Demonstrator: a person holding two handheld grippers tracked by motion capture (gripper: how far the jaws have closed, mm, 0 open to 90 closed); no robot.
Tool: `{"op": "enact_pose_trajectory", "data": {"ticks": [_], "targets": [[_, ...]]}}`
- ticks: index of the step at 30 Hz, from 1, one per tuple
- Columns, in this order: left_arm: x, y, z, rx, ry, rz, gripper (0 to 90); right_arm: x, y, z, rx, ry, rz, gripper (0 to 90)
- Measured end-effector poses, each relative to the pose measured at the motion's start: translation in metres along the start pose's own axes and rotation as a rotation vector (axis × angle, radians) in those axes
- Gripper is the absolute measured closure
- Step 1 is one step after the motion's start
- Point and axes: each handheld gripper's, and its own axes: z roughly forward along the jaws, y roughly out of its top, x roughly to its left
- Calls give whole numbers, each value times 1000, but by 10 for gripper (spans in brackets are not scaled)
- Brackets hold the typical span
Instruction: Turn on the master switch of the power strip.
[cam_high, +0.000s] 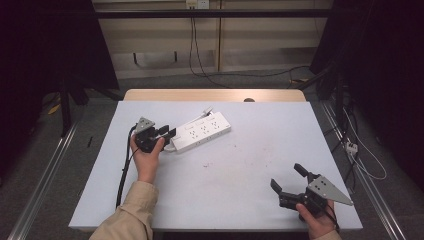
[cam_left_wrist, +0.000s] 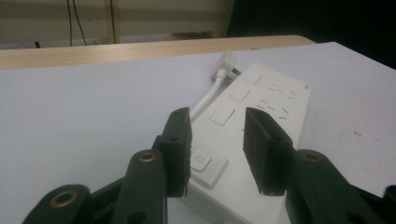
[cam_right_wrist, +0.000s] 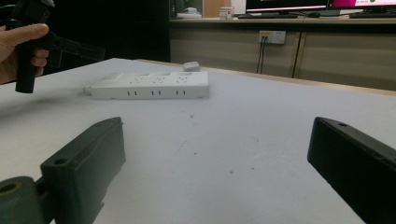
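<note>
Worktop (cam_high: 225, 190): flat, matte pale grey sheet with faint reddish specks near centre frame; a light wood edge shows along its far side in the high view. Power strip (cam_high: 200, 131): long white rectangular block of smooth plastic, lying flat left of centre in the high view and angled up toward the right; top face carries rows of slotted sockets and square buttons, with a rounded power switch (cam_left_wrist: 205, 163) at its near end in the left gripper view. White cord (cam_left_wrist: 205, 100) runs along the strip's left side in that view, up to a white plug (cam_left_wrist: 227, 63) at the far end. Left gripper (cam_high: 167, 134): black, hard plastic, grey three-cornered plate on top, held in the left hand (cam_high: 146, 159) at left of centre frame. Its fingers (cam_left_wrist: 180, 140) are blocky, matte black, parted by a moderate gap, pinching nothing; they sit over the near end of the strip, one finger just left of the switch, the other above the strip's right side; contact with the strip cannot be told. Right gripper (cam_high: 288, 177): same build, in the right hand (cam_high: 316, 222) at lower right of the high view, well apart from the strip. Its fingers (cam_right_wrist: 88, 158) are spread wide and empty over bare worktop; in the right gripper view the strip lies far off at upper left.
</note>
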Motion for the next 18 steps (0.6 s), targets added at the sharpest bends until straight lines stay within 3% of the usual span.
{"op": "enact_pose_trajectory", "data": {"ticks": [18], "targets": [[5,-2,4,16,-6,-15,731,0,0,0,-1,2,-4,37]]}}
